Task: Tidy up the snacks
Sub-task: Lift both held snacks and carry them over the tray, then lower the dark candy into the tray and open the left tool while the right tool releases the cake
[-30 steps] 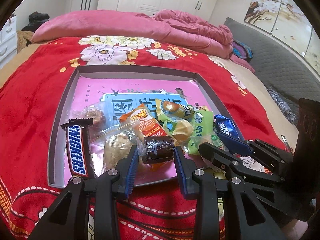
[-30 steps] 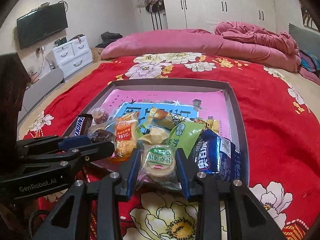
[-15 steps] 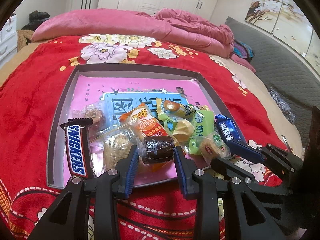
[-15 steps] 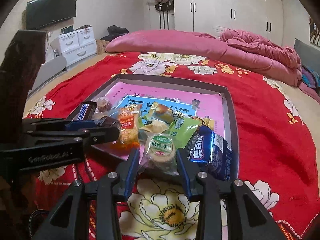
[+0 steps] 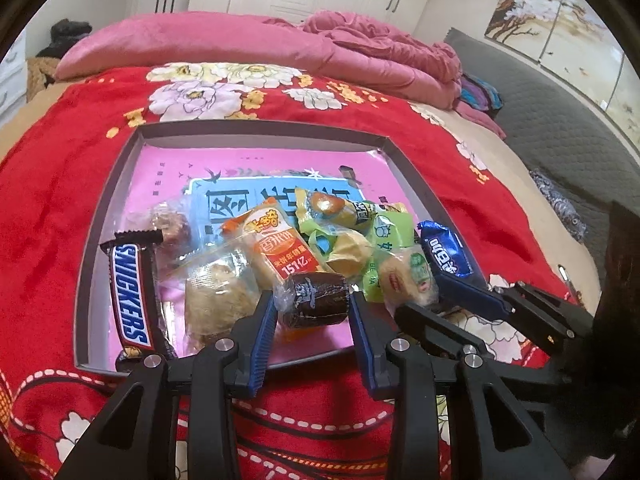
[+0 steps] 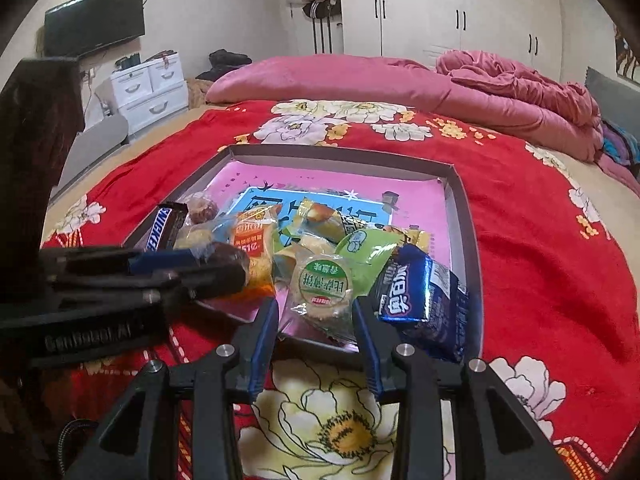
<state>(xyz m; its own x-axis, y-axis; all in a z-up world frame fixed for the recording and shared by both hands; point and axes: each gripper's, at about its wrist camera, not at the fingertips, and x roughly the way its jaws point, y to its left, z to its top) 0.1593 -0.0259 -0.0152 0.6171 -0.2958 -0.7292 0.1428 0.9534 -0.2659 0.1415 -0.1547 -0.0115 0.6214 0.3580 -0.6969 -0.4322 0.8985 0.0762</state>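
A grey-rimmed tray [image 5: 260,126] with a pink lining lies on the red bed cover and holds a heap of wrapped snacks. My left gripper [image 5: 312,302] is shut on a dark brown wrapped cake roll [image 5: 316,294] at the tray's near edge. Its fingers show in the right wrist view too, where the left gripper [image 6: 224,266] still pinches the roll [image 6: 228,256]. My right gripper [image 6: 314,304] is shut on a round pastry with a green label [image 6: 322,284]. From the left wrist view, the right gripper [image 5: 424,296] comes in from the right with that pastry [image 5: 408,276].
In the tray lie a Snickers bar [image 5: 128,296], an orange rice-cracker packet [image 5: 276,244], a blue Oreo packet [image 6: 424,300], green packets and a clear-bagged cake [image 5: 218,294]. Pink bedding [image 6: 360,84] is piled at the far end. White drawers [image 6: 148,92] stand left of the bed.
My right gripper has shifted slightly with the round pastry still in it. The left gripper and its cake roll have kept still.
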